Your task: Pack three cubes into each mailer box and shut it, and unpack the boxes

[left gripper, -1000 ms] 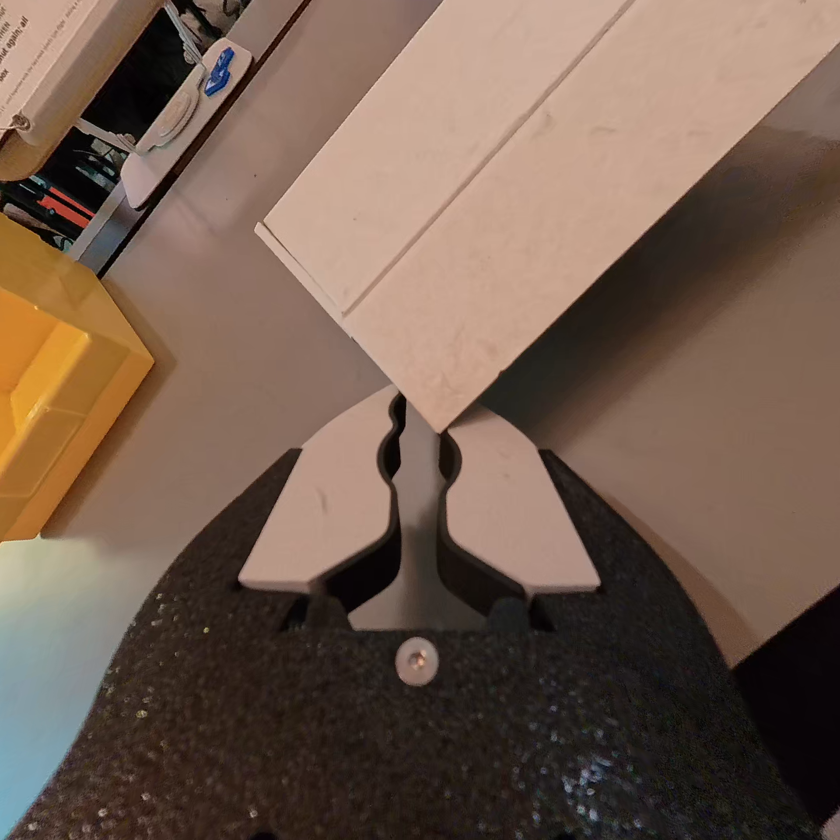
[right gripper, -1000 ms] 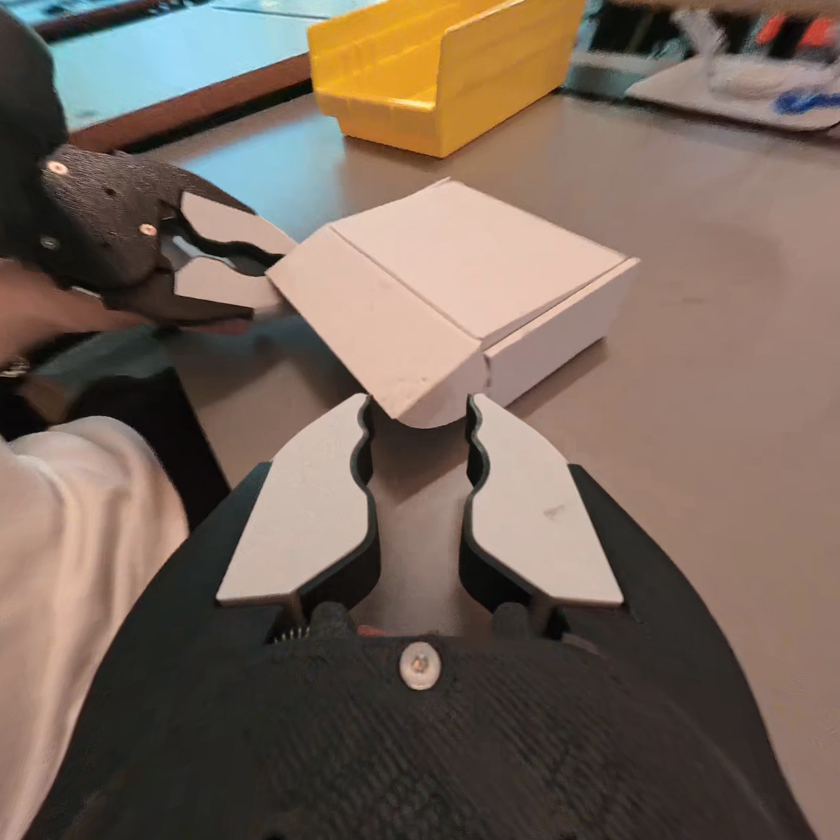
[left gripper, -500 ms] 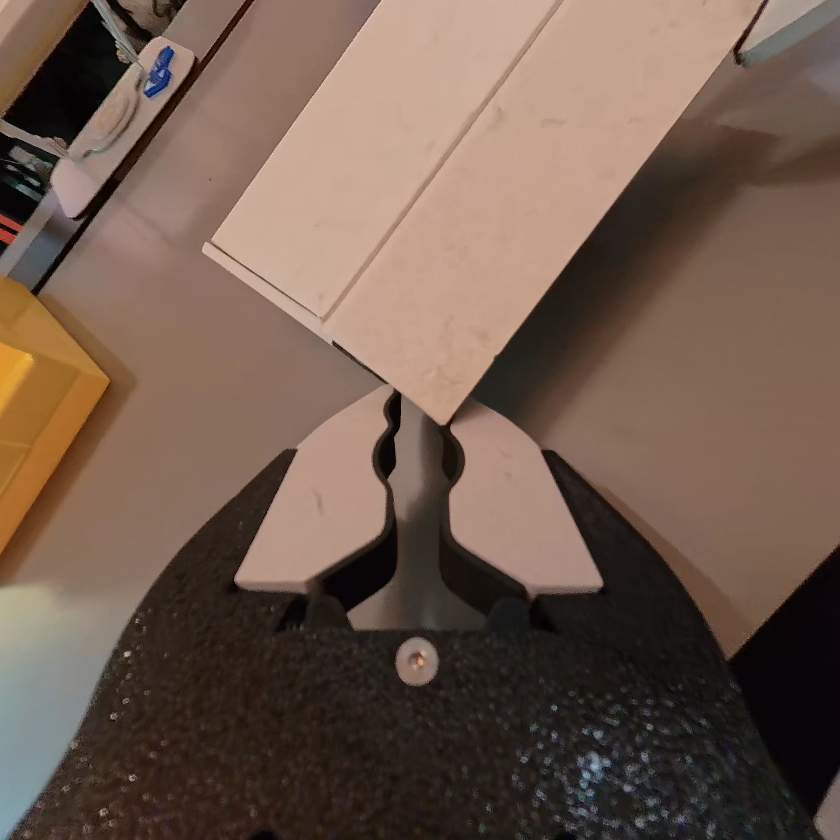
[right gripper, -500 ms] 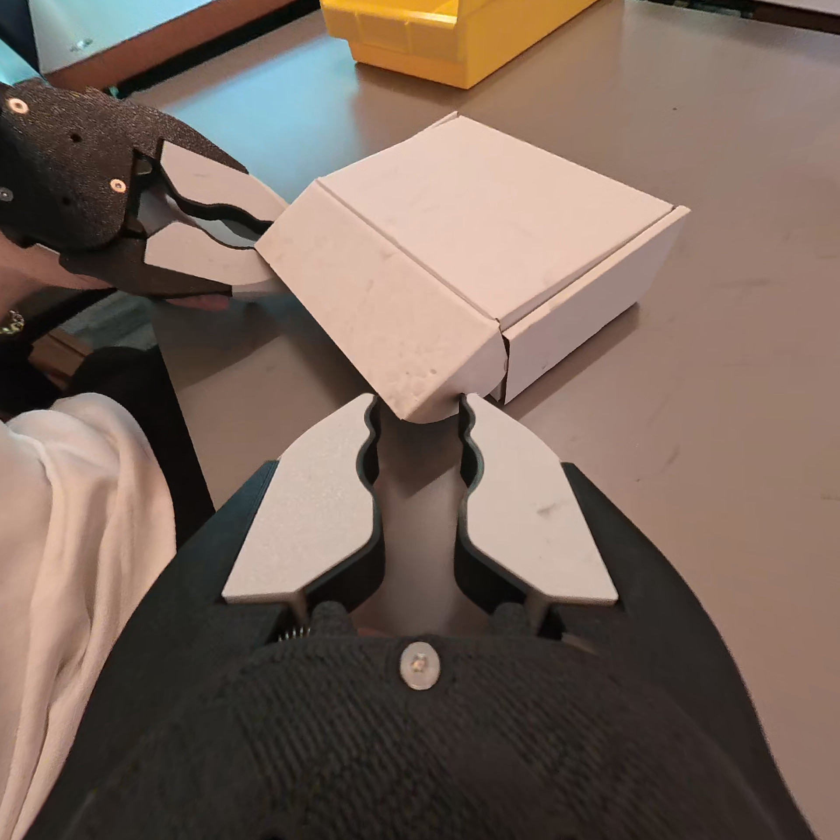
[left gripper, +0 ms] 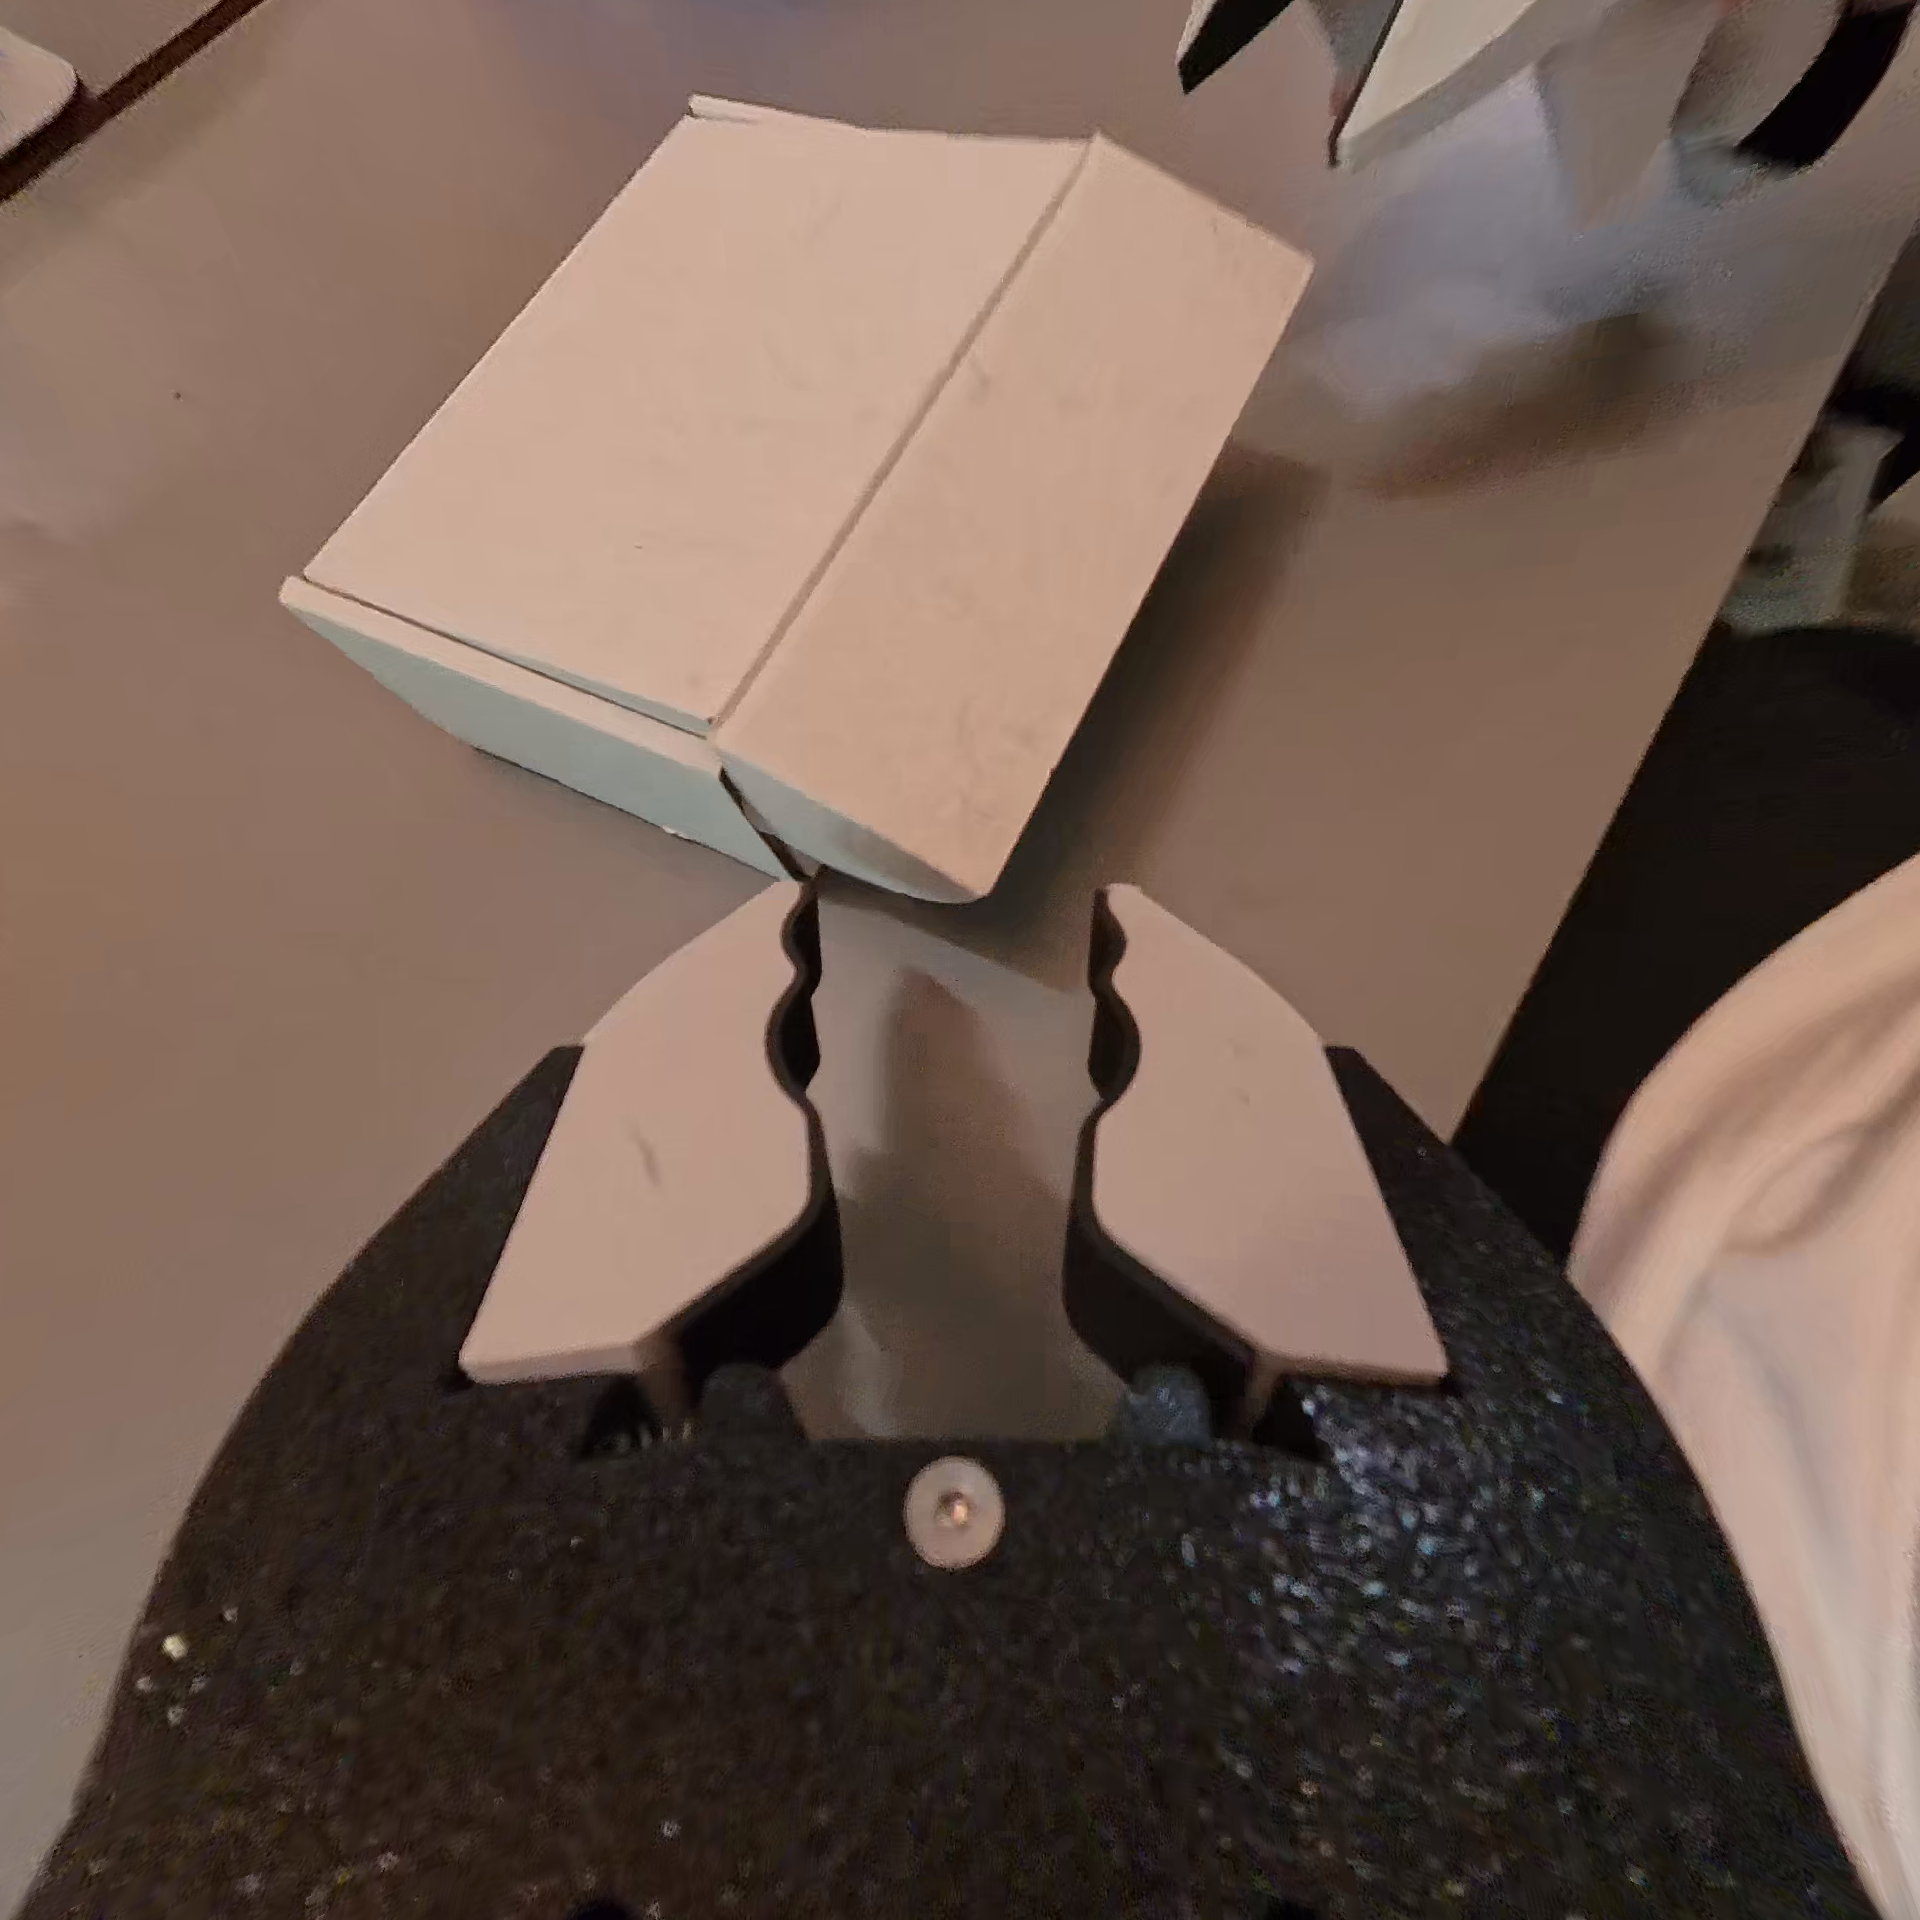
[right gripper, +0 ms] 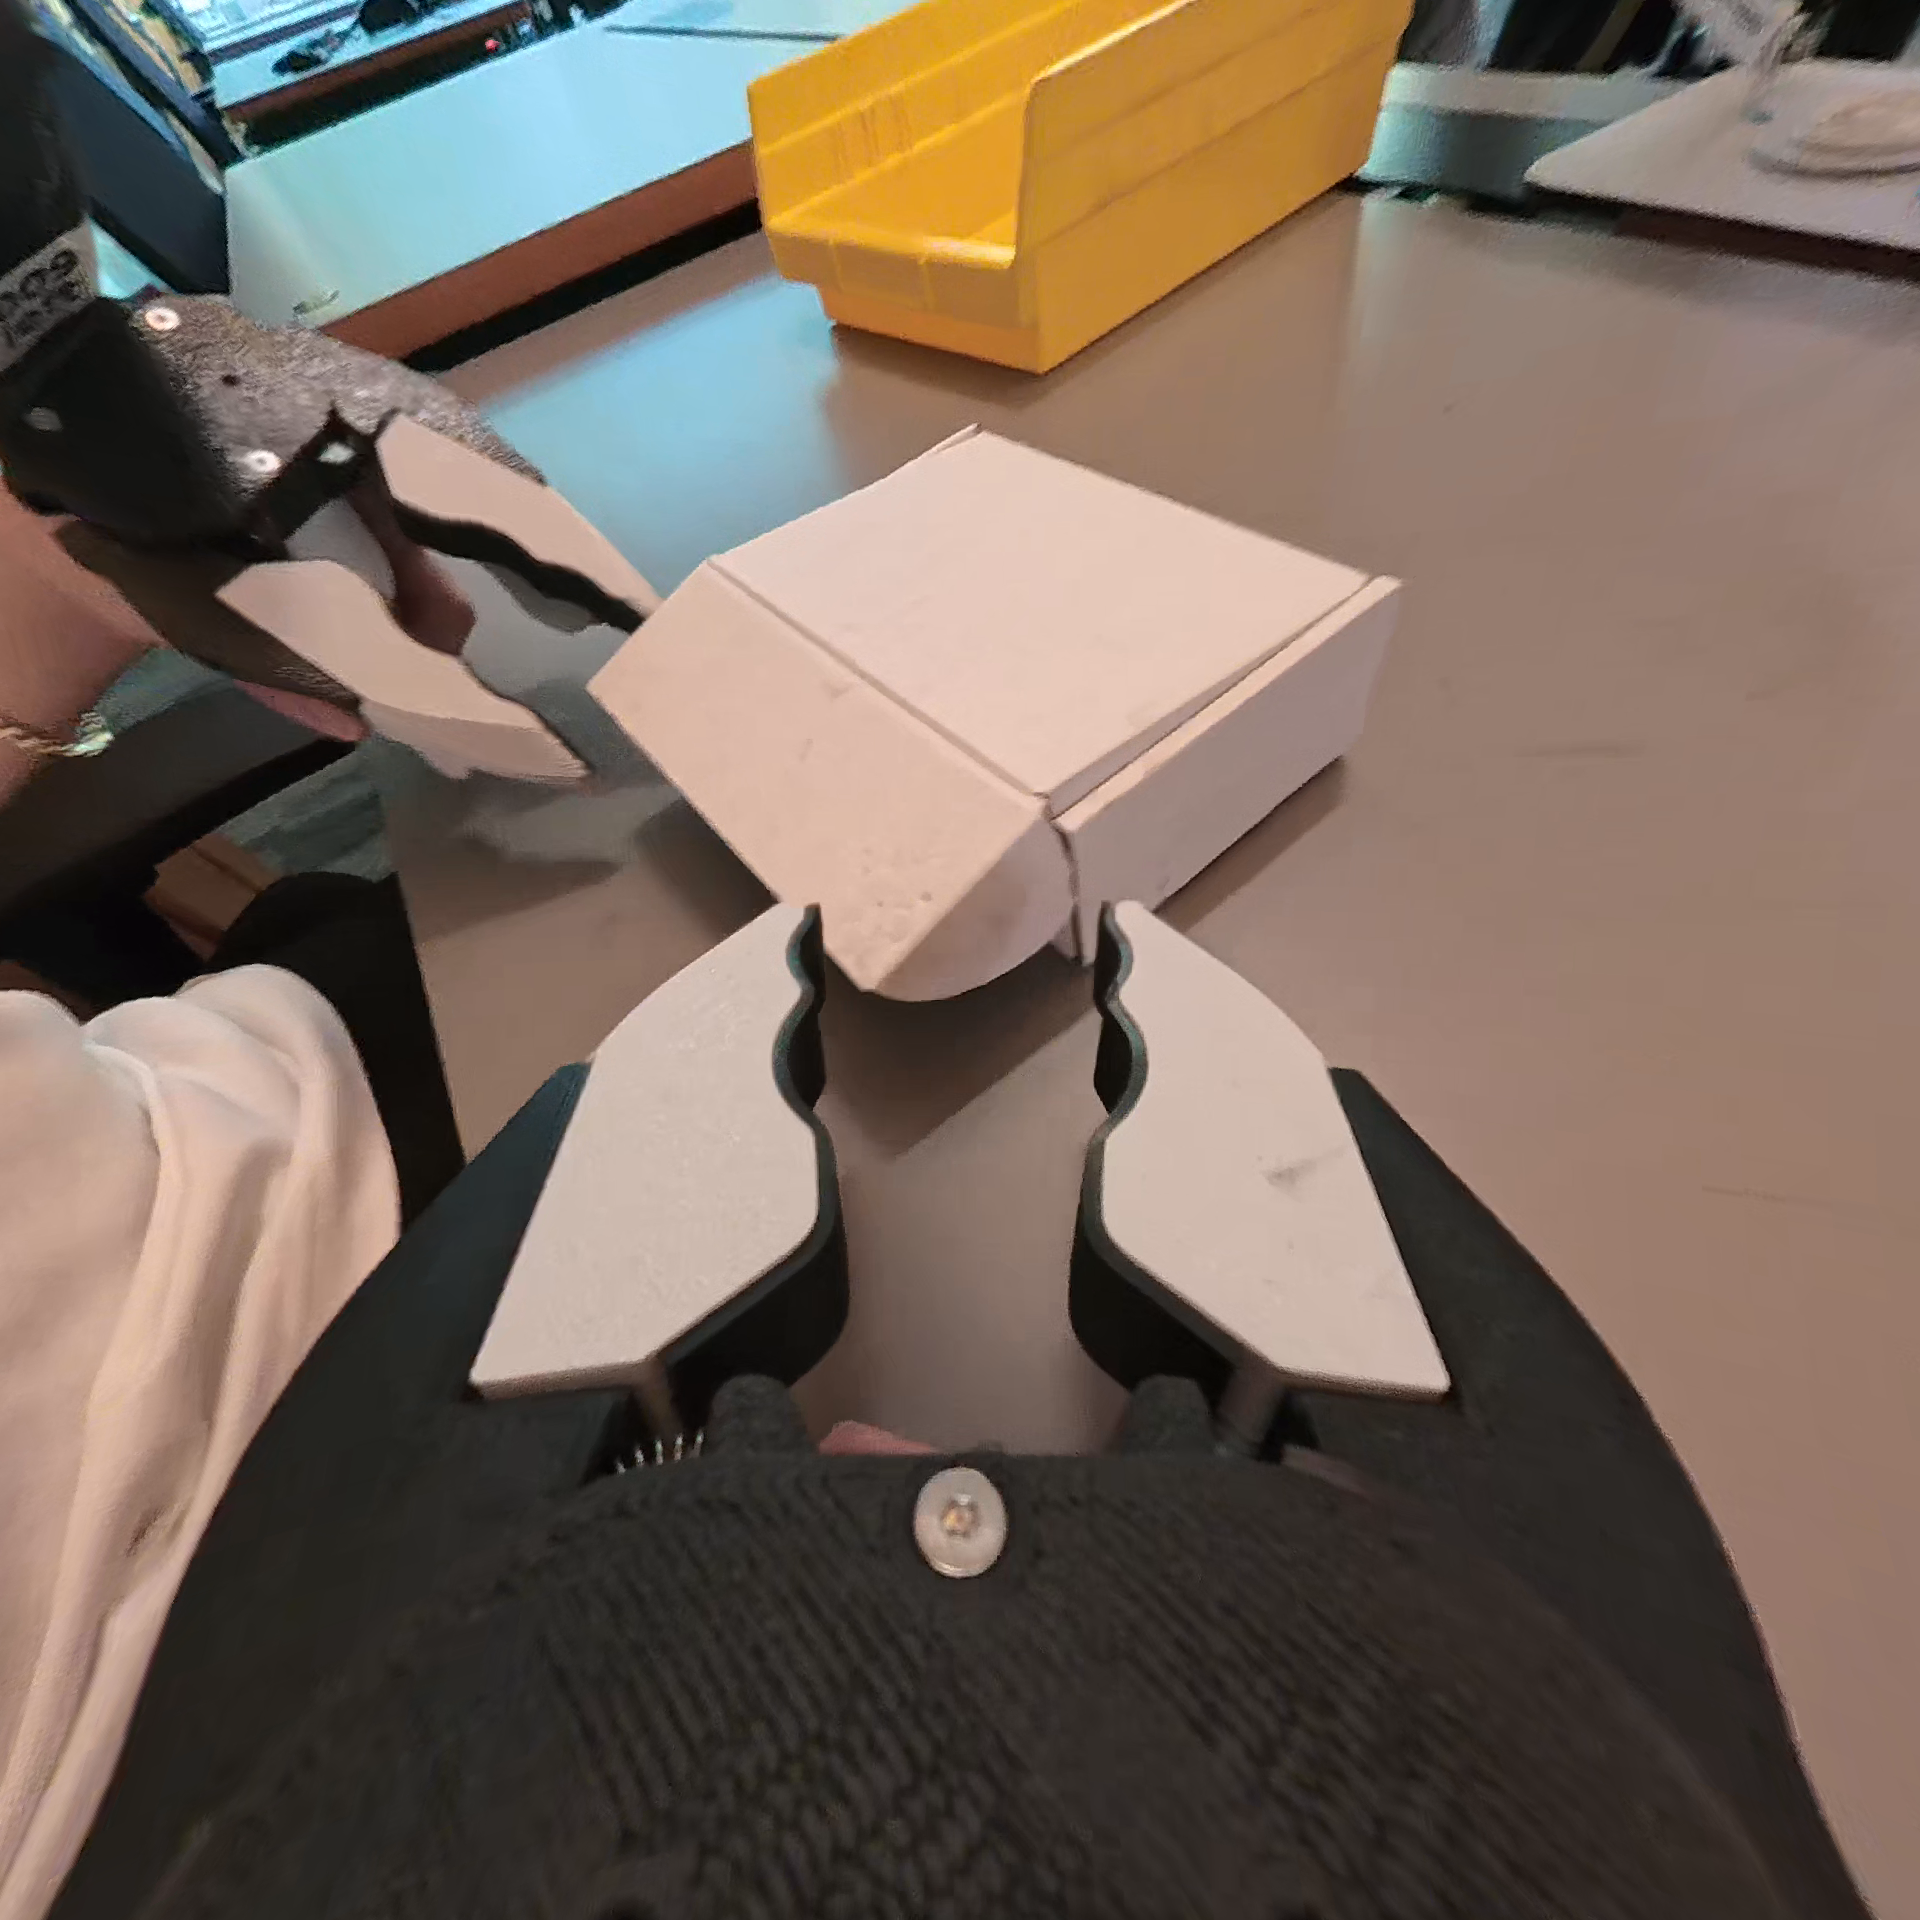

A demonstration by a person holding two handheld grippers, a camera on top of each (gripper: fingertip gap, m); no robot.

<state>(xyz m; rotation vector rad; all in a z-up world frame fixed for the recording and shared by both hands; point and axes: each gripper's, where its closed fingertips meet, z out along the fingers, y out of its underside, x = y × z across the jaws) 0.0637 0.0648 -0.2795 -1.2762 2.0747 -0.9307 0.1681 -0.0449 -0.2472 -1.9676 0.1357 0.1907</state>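
The left tool (left gripper: pixel 956 914) now stands open and empty, its tips just short of the near corner of the white box (left gripper: pixel 790 447). Half a second ago it was pinched shut on the corner of the box's front flap (left gripper: pixel 997 582), so it has let go. The right tool (right gripper: pixel 961 925) is open too and grips nothing; its fingers straddle the other end of that flap (right gripper: pixel 831 790), about as they did before, without closing on it.

The box sits on the desk (right gripper: pixel 1558 935), lid down over the body, but the front flap juts out at a slant instead of being tucked in. I cannot see inside, so whether three cubes are in there is unknown.

Beyond the box, at the far side of the desk, stands a yellow bin (right gripper: pixel 1039 187). A white sleeve (right gripper: pixel 156 1299) shows on the near side of the box.

With both tools free, the flap is left to itself. My guess is that it was either being pushed home to shut the box or pulled out to open it; either way that step is not finished.
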